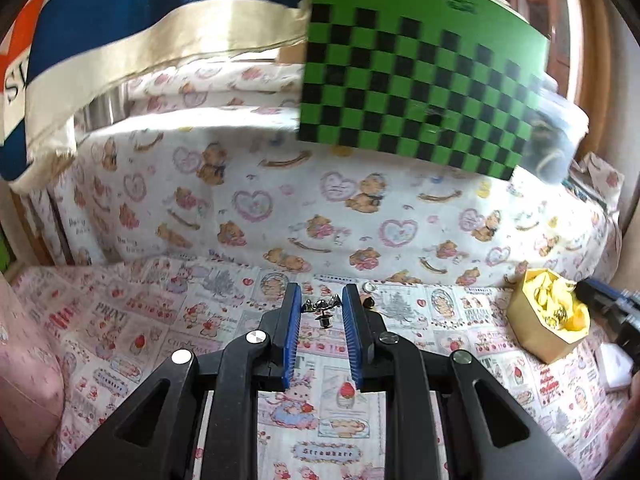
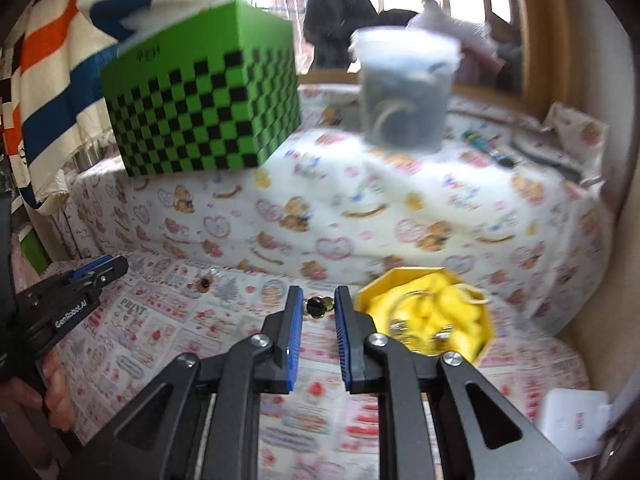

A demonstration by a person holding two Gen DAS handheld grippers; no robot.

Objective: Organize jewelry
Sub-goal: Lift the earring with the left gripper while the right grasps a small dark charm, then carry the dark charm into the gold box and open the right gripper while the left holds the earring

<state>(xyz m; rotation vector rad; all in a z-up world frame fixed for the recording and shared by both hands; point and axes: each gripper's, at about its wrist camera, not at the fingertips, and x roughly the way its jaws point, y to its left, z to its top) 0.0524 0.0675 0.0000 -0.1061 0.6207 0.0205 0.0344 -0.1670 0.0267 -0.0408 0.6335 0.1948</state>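
My left gripper point(image 1: 321, 300) is shut on a small silver brooch point(image 1: 320, 305) with a pin post hanging below it, held just above the patterned cloth. My right gripper point(image 2: 316, 305) is shut on a black-bead and gold piece of jewelry point(image 2: 317, 305). A yellow hexagonal box point(image 2: 428, 316) lined with yellow fabric sits just right of the right gripper and holds several rings and metal pieces; it also shows in the left wrist view point(image 1: 550, 314). A small dark-and-gold earring point(image 2: 205, 282) lies on the cloth at the back; it shows in the left wrist view point(image 1: 369, 301) too.
A green-and-black checkered box point(image 2: 200, 108) and a clear plastic tub point(image 2: 406, 92) stand on a raised shelf covered in bear-print cloth point(image 2: 360, 208). A striped towel point(image 1: 120, 32) hangs at upper left. A white box point(image 2: 572, 420) lies at right front.
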